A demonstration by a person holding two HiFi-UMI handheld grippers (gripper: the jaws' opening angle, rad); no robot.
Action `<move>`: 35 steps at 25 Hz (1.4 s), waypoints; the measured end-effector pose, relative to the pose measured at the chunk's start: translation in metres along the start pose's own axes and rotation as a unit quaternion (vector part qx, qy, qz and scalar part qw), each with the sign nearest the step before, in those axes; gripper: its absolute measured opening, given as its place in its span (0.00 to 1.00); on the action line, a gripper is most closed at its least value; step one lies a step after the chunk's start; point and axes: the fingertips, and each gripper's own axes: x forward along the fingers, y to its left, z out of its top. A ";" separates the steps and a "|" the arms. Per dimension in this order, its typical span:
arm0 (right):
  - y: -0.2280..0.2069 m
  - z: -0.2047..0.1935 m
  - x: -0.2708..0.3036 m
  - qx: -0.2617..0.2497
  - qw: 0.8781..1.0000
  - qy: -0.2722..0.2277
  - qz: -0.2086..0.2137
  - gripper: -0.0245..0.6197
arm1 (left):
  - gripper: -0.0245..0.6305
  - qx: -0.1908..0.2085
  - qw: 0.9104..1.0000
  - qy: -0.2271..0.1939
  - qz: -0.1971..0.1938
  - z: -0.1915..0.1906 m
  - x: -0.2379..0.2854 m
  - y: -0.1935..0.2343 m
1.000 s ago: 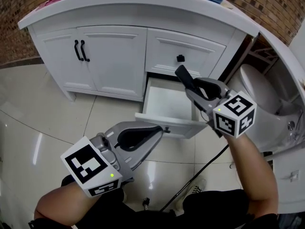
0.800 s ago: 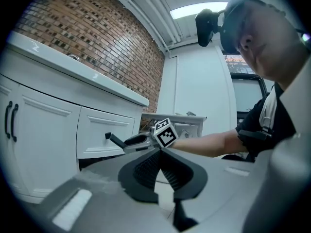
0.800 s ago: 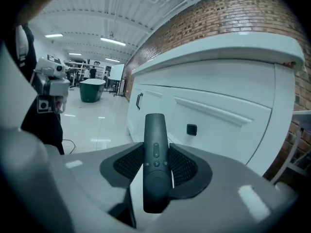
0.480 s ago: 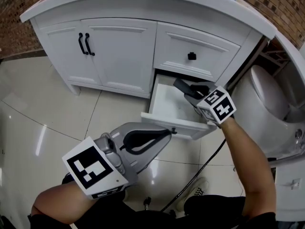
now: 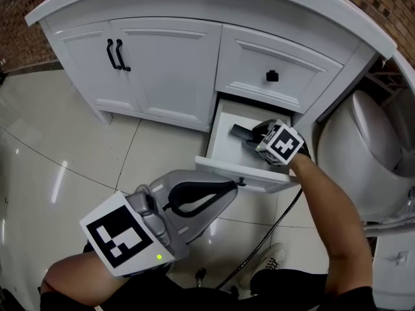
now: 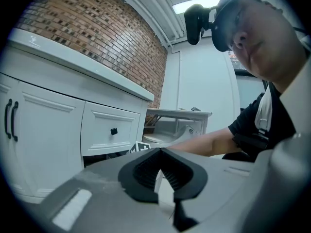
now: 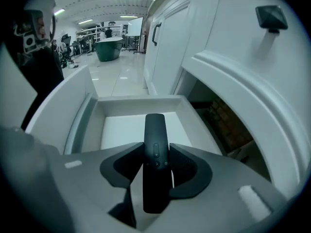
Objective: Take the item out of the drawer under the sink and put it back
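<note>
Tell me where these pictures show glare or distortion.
Head view: light streaks glare on the glossy tiled floor. Left gripper view: fisheye curves the white countertop, corners vignetted black. Right gripper view: slim black remote control sharp, the far hall softer.

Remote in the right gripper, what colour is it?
The remote is black, and it shows best in the right gripper view.
</note>
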 end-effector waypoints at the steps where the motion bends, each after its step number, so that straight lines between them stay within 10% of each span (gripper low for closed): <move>1: 0.001 -0.001 0.004 -0.001 1.000 0.001 0.005 0.30 | 0.05 -0.002 1.000 0.000 0.001 0.000 0.000 0.002; 21: 0.012 -0.004 0.020 0.000 0.999 0.017 0.034 0.30 | 0.05 -0.006 1.000 0.009 0.004 -0.003 -0.001 0.010; 35: -0.013 0.040 -0.073 0.010 0.991 -0.079 -0.106 0.05 | 0.05 0.015 1.000 0.004 0.010 0.003 -0.010 0.003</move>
